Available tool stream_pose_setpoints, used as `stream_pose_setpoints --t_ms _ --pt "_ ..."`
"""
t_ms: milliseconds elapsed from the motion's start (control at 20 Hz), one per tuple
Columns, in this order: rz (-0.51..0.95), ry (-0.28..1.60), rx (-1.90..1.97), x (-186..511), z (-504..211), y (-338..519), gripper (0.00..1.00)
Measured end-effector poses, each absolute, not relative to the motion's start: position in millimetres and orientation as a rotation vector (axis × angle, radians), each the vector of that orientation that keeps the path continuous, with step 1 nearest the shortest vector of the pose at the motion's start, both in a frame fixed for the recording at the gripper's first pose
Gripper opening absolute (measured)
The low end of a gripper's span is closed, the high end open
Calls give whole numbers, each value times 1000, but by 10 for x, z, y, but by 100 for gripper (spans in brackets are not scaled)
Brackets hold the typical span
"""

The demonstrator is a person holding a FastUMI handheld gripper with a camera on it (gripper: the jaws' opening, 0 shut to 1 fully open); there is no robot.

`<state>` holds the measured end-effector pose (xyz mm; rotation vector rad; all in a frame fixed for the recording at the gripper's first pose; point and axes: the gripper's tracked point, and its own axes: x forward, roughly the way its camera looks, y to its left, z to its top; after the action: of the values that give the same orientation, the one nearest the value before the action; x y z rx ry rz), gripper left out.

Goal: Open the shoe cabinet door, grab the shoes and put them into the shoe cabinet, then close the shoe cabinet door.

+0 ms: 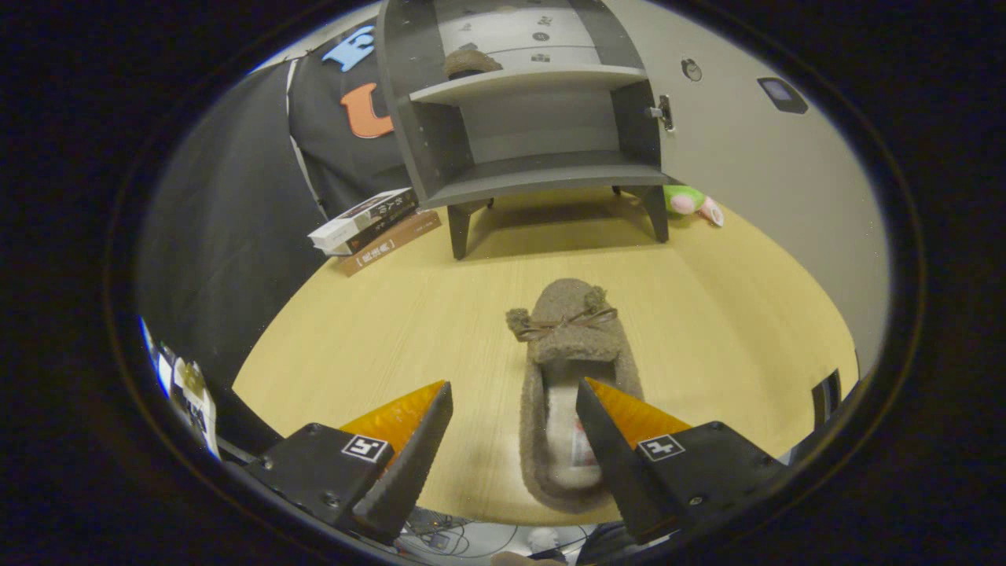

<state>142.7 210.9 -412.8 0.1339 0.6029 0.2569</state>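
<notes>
My tongs [515,401] hang apart above the near edge of the table [377,314], one slipper [570,385] still to grab, its mate [470,63] already shelved in the open shoe cabinet [534,169] at the far edge.

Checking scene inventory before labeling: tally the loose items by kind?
Slippers: 2, one on the table with the open claw straddling its heel side, one on the cabinet's upper shelf
Books: 3, stacked left of the cabinet
Plush toys: 1, behind the cabinet's right leg
Total: 6
</notes>
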Motion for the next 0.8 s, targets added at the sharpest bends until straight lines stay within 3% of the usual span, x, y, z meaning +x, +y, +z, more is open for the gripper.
stream_pose_setpoints --t_ms 550,650,800 --pt "247 700 129 2122 -4372 2182 97" --pt "239 721 137 2155 -4372 2124 82" --pt "259 759 162 2125 -4391 2073 41"
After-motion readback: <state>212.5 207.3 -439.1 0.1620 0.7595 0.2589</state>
